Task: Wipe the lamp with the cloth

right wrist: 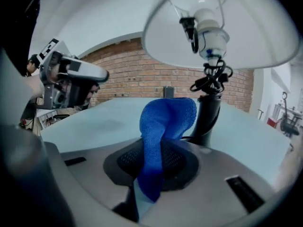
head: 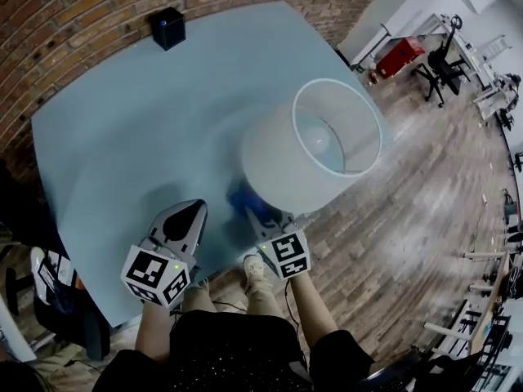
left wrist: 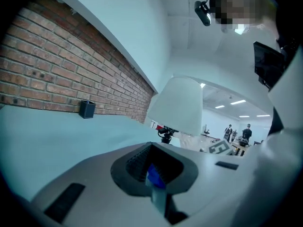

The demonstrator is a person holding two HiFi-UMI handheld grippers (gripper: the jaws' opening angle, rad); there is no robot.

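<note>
The lamp has a white shade (head: pixel 315 145) and stands near the front right edge of the pale blue table (head: pixel 122 137). My right gripper (head: pixel 249 207) is just below and left of the shade, shut on a blue cloth (head: pixel 243 196). In the right gripper view the cloth (right wrist: pixel 163 126) stands up from the shut jaws (right wrist: pixel 156 169), close to the black lamp stem (right wrist: pixel 208 117) and apart from it, under the shade (right wrist: pixel 246 37) and bulb (right wrist: pixel 210 25). My left gripper (head: pixel 192 211) is beside it to the left, over the table, shut (left wrist: pixel 154 167). A small blue patch shows in its hollow.
A small black box (head: pixel 168 28) sits at the table's far edge against the brick wall (head: pixel 82 6). The table's front edge runs just under both grippers. Wooden floor (head: pixel 409 194) and office chairs (head: pixel 441 64) lie to the right.
</note>
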